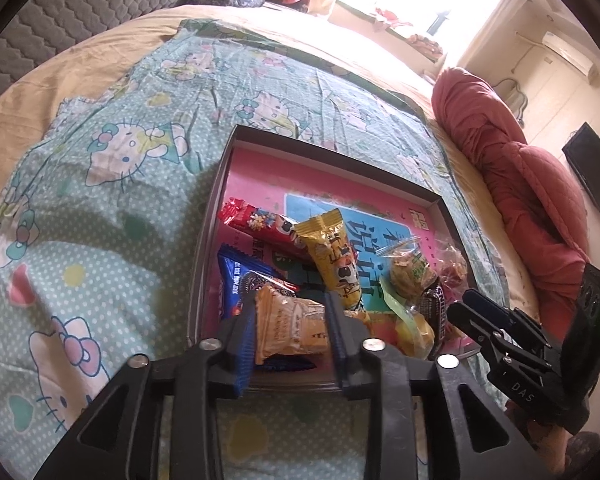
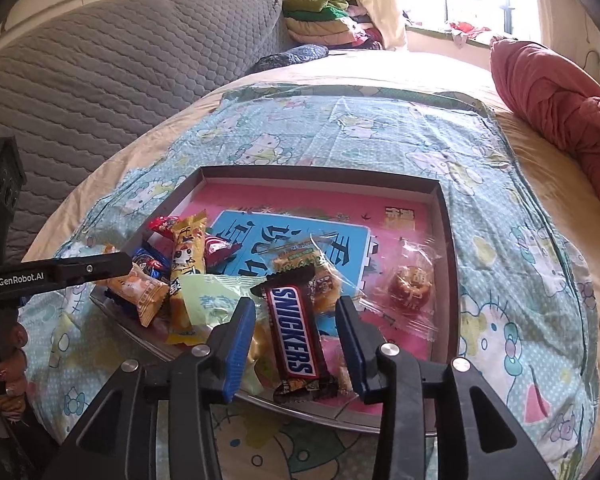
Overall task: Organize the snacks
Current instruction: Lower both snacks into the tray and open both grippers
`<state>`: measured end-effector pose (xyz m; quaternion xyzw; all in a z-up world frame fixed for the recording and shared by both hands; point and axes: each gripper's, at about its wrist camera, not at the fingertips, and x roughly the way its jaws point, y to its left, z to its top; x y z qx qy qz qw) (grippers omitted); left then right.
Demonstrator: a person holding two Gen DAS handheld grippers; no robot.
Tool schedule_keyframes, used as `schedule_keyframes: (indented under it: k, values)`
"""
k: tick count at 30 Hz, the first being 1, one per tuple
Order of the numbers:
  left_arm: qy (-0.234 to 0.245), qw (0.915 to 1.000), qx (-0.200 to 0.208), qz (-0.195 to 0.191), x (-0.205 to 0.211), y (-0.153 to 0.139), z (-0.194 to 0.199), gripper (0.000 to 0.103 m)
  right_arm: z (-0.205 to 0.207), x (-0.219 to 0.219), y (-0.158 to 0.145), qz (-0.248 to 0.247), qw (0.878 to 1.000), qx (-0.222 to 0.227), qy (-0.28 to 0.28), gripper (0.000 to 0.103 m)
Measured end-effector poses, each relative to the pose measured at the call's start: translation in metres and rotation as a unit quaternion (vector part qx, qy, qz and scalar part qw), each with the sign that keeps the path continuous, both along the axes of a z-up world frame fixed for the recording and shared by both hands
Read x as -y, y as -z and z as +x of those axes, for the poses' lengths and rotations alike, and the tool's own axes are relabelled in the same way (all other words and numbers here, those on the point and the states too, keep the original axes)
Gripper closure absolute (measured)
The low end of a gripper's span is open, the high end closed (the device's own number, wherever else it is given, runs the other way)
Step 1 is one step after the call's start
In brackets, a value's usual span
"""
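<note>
While the tray (image 2: 446, 216) lay on the bed sheet (image 1: 100, 200) holding the snacks, the left gripper (image 1: 292, 330) stood with fingers spread just beside an orange packet (image 1: 290, 330), and the right gripper (image 2: 296, 338) stood spread, clear of the Snickers bar (image 2: 294, 332) between its fingers.

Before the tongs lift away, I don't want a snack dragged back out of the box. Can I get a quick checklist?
1. Left tongs off the orange packet: cannot tell, pads hug it.
2. Right tongs clear of the Snickers bar: ok, gaps both sides.
3. Snickers bar inside the box: ok.
4. Orange packet inside box: ok.
5. Snacks left on the bedsheet: ok, none seen.
</note>
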<state>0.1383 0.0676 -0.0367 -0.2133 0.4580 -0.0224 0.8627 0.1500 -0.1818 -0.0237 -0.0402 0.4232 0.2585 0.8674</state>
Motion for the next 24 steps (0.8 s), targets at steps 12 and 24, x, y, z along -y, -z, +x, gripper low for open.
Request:
schedule_keyframes:
  k: [12, 24]
  values:
    - [0.001, 0.9993, 0.014, 0.035, 0.004, -0.015, -0.005, 0.047, -0.003, 0.001, -0.004, -0.008, 1.000, 0.013, 0.005, 0.054]
    - [0.001, 0.9977, 0.031, 0.060, 0.007, -0.030, -0.013, 0.035, -0.002, 0.010, -0.011, 0.000, 0.999, 0.025, 0.026, 0.047]
